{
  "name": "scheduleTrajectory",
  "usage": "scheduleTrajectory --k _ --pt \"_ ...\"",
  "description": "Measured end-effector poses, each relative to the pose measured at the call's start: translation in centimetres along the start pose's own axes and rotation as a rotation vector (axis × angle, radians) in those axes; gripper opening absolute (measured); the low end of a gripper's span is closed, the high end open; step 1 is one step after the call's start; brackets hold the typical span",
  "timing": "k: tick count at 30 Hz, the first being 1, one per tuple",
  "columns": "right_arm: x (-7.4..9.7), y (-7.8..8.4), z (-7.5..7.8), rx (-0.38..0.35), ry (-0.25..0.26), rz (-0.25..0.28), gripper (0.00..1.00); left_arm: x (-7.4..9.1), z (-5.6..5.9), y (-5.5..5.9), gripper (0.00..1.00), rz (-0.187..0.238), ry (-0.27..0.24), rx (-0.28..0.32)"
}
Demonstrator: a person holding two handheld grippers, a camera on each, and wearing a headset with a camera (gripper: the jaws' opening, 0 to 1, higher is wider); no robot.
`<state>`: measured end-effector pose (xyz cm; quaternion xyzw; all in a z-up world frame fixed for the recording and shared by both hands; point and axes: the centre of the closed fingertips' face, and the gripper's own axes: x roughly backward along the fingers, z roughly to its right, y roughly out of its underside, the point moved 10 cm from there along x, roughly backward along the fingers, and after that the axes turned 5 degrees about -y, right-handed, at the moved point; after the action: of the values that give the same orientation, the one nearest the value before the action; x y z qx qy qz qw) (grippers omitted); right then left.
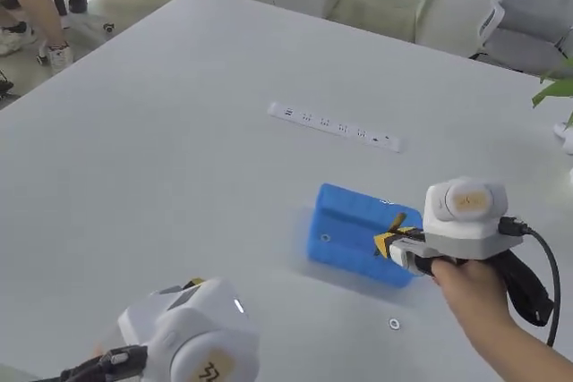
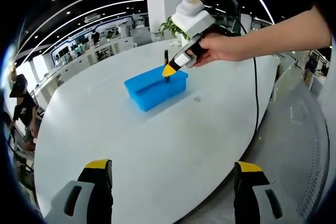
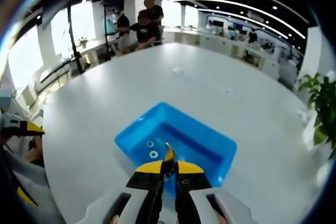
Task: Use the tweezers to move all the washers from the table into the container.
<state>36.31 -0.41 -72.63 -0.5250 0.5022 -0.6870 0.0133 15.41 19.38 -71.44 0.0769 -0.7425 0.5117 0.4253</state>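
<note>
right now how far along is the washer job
Done: at least two washers lie in the blue container. In hand: the right hand-held gripper is shut on the tweezers, tips over the container. Left: one loose washer on the table beside the container. The left hand-held gripper hangs open, holding nothing.

washers [image 3: 153, 154] in container [image 3: 207, 144] | washer [image 1: 395, 324] on table [image 1: 179, 176] before container

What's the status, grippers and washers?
Left hand-held gripper open. Right hand-held gripper shut on slim dark tweezers over blue plastic container. Small metal washers inside; one loose washer on white table.
</note>
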Motion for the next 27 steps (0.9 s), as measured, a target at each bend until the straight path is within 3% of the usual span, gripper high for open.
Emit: scheduleTrajectory --k 9,20,27 --pt "-0.37 0.87 -0.24 -0.005 -0.002 -0.024 0.04 0.0 -0.04 0.3 0.99 -0.011 -0.001 0.005" --pt "-0.5 0.94 0.07 -0.03 -0.007 0.0 0.04 -0.23 0.04 0.22 0.99 -0.01 0.006 0.002" --pt "-0.1 0.93 0.09 -0.024 0.022 0.007 0.05 -0.15 -0.01 0.12 0.99 -0.006 0.002 -0.003"
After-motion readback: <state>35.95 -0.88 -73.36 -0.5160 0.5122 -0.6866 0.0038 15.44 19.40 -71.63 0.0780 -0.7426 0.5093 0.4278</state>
